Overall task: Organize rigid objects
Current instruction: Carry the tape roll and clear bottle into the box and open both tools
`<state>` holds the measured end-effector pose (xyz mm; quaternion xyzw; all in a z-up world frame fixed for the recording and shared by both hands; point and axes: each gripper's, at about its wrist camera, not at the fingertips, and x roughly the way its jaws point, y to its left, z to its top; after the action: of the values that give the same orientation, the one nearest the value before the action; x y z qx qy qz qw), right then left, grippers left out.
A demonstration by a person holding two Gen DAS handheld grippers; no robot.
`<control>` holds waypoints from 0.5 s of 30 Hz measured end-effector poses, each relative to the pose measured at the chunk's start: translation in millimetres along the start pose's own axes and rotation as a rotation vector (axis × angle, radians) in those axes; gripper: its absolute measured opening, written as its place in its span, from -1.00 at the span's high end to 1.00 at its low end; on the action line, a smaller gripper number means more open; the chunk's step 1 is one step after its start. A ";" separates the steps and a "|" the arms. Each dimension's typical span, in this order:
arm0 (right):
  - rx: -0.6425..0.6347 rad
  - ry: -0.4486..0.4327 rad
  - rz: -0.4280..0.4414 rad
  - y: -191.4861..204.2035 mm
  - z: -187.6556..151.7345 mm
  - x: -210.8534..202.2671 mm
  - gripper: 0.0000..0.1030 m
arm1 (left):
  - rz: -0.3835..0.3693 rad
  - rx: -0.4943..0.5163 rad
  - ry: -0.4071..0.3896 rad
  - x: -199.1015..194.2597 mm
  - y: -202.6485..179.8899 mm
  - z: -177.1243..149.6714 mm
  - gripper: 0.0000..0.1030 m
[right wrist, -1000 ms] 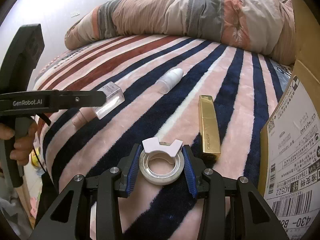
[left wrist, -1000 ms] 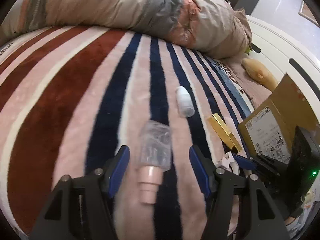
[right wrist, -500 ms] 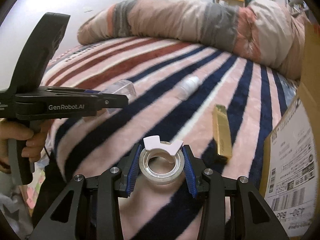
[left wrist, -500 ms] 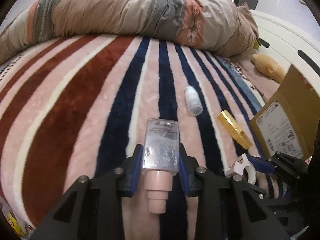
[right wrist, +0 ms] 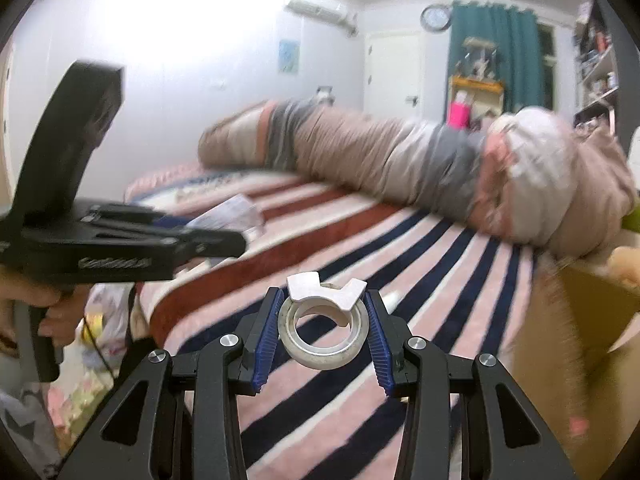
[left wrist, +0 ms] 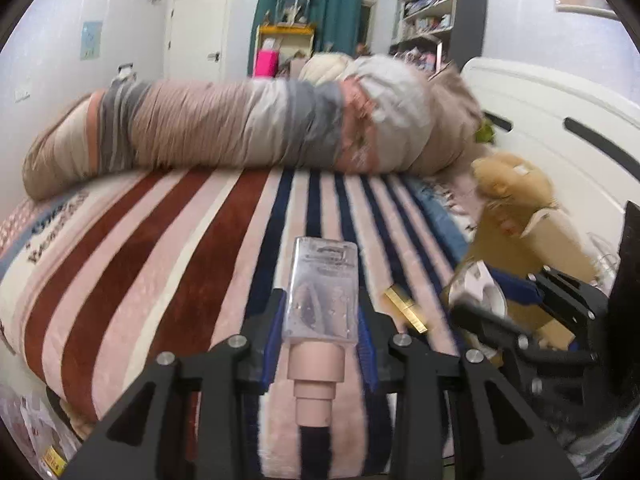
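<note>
My left gripper (left wrist: 320, 320) is shut on a clear bottle with a pink cap (left wrist: 322, 292) and holds it lifted above the striped blanket (left wrist: 160, 260). My right gripper (right wrist: 324, 320) is shut on a white tape roll in its dispenser (right wrist: 324, 330), also lifted off the bed. A gold rectangular tube (left wrist: 406, 310) lies on the blanket right of the bottle. The right gripper with the tape (left wrist: 484, 292) shows at the right of the left wrist view. The left gripper and bottle (right wrist: 230, 212) show at the left of the right wrist view.
A brown cardboard box (right wrist: 580, 340) stands open at the bed's right side, also in the left wrist view (left wrist: 552, 248). A rolled duvet (left wrist: 260, 128) lies along the far edge. A tan plush toy (left wrist: 508, 176) lies near the white headboard (left wrist: 560, 120).
My left gripper closed on the clear bottle and lifted it. Both grippers rose and tilted up from the blanket; the right kept hold of the tape roll.
</note>
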<state>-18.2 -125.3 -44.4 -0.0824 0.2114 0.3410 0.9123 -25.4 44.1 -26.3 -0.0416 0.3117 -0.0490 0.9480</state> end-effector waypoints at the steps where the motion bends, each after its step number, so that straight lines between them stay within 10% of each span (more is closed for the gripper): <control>1: 0.009 -0.022 -0.012 -5.6 4.2 -9.3 0.29 | -0.007 0.009 -0.010 -6.3 -6.1 4.3 0.41; 15: 0.170 -0.009 -0.292 -121.7 -34.4 -102.7 0.29 | -0.221 0.197 0.008 -11.0 -140.7 38.3 0.41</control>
<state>-19.1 -287.6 -29.2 -0.0331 0.2214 0.1863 0.9566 -20.8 -92.2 26.3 0.0177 0.3028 -0.1836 0.9350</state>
